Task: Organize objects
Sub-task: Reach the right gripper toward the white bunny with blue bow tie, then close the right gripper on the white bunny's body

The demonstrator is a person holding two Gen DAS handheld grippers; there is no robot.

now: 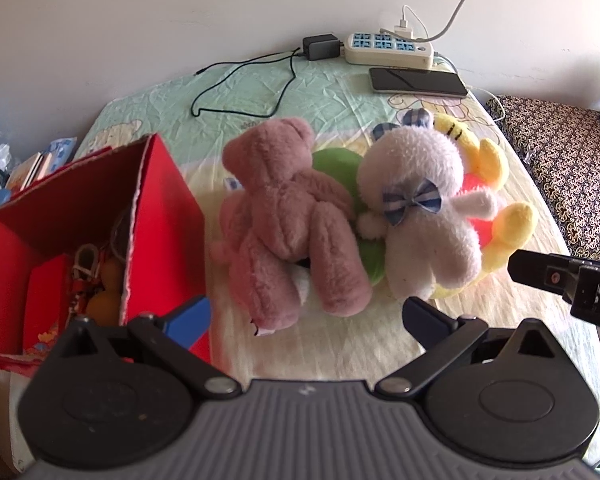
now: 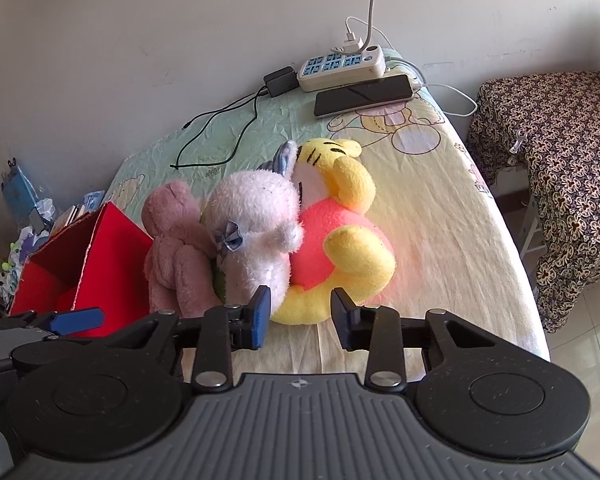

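Note:
A pink plush bear (image 1: pixel 284 220) (image 2: pixel 176 248) lies face down beside a white plush bear (image 1: pixel 420 208) (image 2: pixel 256 224) with a blue bow. Both lie over a green plush piece (image 1: pixel 336 168). A yellow and red plush bear (image 2: pixel 340 248) (image 1: pixel 496 200) lies at the right of the pile. A red open box (image 1: pixel 100 216) (image 2: pixel 88 256) holding keychains and small orange things stands at the left. My left gripper (image 1: pixel 304 320) is open just in front of the pink bear. My right gripper (image 2: pixel 300 316) is open in front of the yellow bear's lower edge, empty.
The toys lie on a table with a cartoon cloth (image 2: pixel 440 200). At the back stand a power strip (image 1: pixel 388 48) (image 2: pixel 340 66), a black adapter (image 1: pixel 320 46) with a thin cable, and a phone (image 1: pixel 418 82) (image 2: pixel 364 94). A patterned cloth surface (image 2: pixel 560 152) stands at the right.

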